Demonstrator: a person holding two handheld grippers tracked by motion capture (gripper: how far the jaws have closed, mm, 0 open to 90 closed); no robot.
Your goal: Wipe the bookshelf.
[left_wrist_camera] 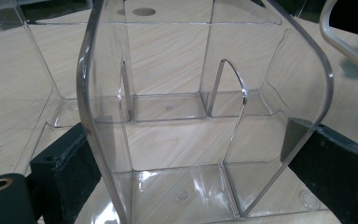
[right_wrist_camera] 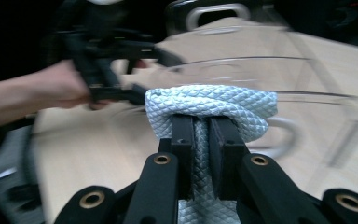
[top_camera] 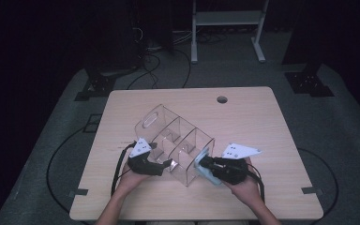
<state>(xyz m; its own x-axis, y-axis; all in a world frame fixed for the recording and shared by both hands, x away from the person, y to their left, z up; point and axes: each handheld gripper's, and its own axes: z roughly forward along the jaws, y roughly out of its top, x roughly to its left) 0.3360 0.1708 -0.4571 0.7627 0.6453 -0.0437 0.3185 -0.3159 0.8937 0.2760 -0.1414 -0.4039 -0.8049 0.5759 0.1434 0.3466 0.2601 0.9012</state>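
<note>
Right gripper [right_wrist_camera: 200,135] clamped tight on the folded pale-blue quilted cloth [right_wrist_camera: 212,105], soft and light; left gripper [left_wrist_camera: 186,154] braces the clear plastic 3-slot organiser [top_camera: 176,143] mid-table, jaws astride its near wall; rigid, slippery, best held by walls.

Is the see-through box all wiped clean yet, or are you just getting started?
Probably still in the middle. Done: the left tongs grip one end wall of the clear organizer, steadying it on the table. In hand: the right tongs are shut on a pale blue cloth, held against the organizer's near end. Left: the inner compartments, though the pictures can't show how clean they are.
</note>
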